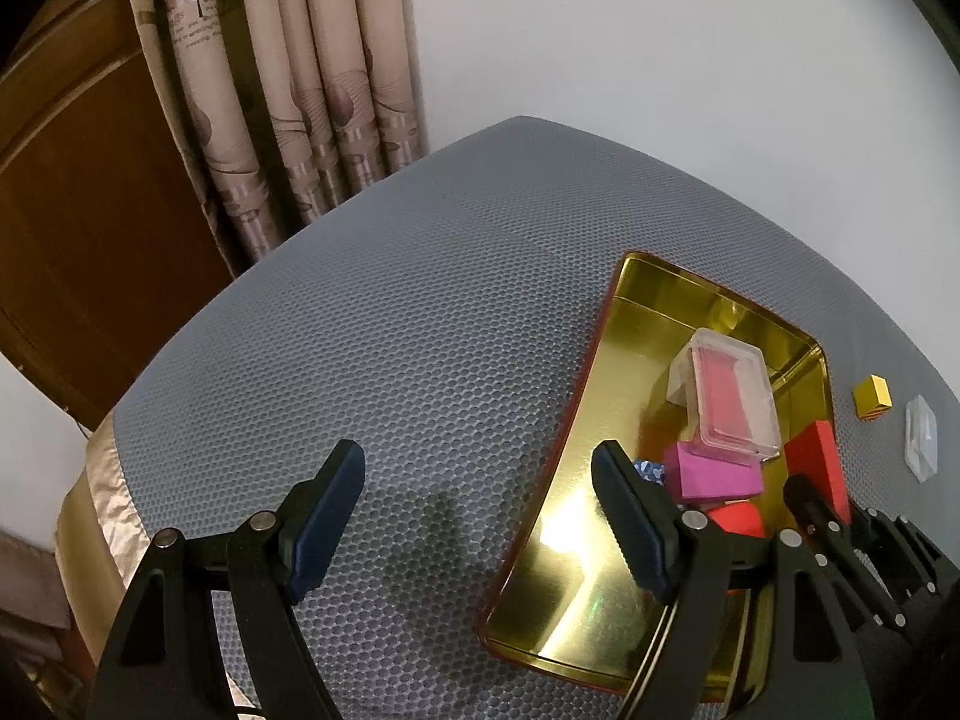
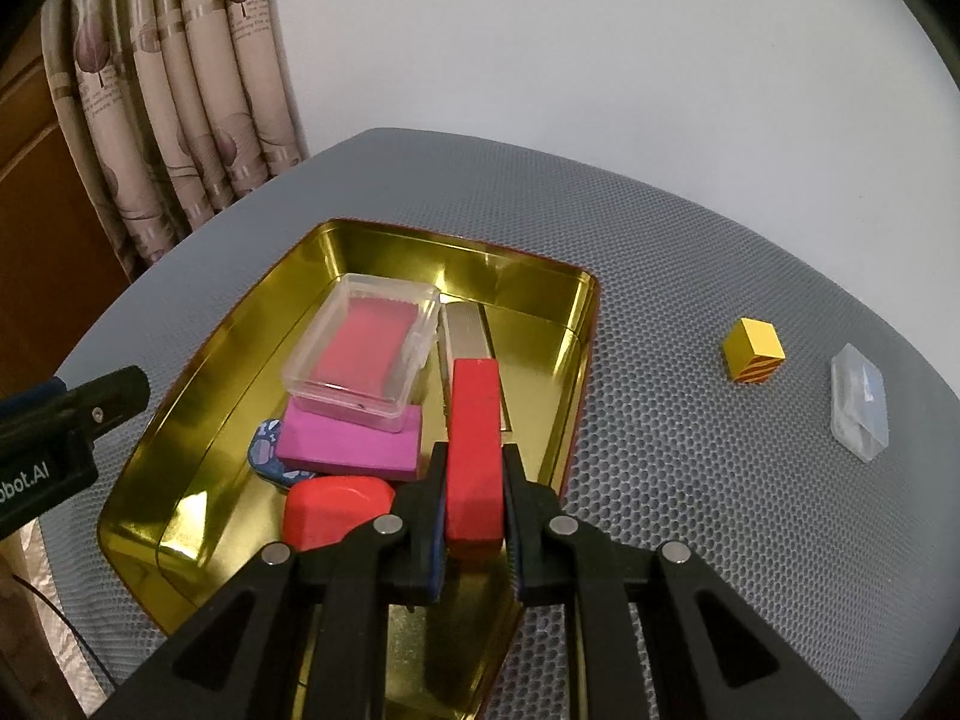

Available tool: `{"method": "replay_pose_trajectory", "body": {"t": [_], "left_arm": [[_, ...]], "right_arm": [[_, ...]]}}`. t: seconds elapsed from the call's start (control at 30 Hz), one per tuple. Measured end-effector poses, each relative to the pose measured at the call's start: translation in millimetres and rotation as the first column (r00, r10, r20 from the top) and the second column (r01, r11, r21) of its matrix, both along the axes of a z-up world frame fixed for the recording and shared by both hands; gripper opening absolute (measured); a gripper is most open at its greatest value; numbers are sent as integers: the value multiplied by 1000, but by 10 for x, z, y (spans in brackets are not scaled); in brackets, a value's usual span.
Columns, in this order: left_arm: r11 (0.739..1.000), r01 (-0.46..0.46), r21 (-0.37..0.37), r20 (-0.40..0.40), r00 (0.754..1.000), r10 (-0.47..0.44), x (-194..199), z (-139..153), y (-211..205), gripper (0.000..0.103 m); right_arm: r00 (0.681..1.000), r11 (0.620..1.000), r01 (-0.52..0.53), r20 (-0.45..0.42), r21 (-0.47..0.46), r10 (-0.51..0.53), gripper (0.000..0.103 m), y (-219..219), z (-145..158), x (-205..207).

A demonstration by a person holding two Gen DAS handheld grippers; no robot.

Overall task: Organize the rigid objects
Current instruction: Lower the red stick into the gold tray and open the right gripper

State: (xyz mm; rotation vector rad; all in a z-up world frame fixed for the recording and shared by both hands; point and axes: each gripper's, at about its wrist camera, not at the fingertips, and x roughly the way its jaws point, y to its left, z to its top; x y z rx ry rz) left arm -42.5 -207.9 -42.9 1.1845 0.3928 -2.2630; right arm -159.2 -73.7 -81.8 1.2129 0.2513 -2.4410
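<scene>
1. Your right gripper (image 2: 475,480) is clamped on the red block (image 2: 476,444), held on edge over the near right part of the gold tin (image 2: 180,396).
2. In the tin: a clear case (image 2: 366,354) with a pink insert lies tilted on a magenta block (image 2: 354,441); a red rounded piece (image 2: 333,510) sits nearest you, a blue patterned piece (image 2: 264,450) pokes out on the left, and a silver bar (image 2: 462,330) lies along the right side.
3. Right of the tin, on the grey mat (image 2: 660,276): a yellow cube (image 2: 753,359), and further right a clear piece (image 2: 858,408), both well apart from the tin.
4. Your left gripper (image 1: 480,498) has its jaws wide apart with nothing between them, hanging over the mat at the tin's left rim.
</scene>
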Motion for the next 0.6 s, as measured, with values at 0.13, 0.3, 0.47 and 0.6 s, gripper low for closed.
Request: {"method": "replay_pose_trajectory", "body": {"t": [0.13,0.3,0.47,0.6], "left_arm": [[1000,2,1,5,1000,-2,-2,-5,-1,75],[1000,1,-3,2,1000,-1,7,4,5,75],[1000,0,-1,3,1000,0,19,-3,-3,75],[1000,7,-5,7,1000,-7,22,-5,9,75]], "right_arm": [[1000,1000,-2,-7,2,2,15,-1,4,14],[1000,1000,0,1,-1,0,16,2,-2,-5],[1000,1000,-8,2,-3,8,38,31,22,8],[1000,999,5,-10,-36,-6,46,114,120,18]]}}
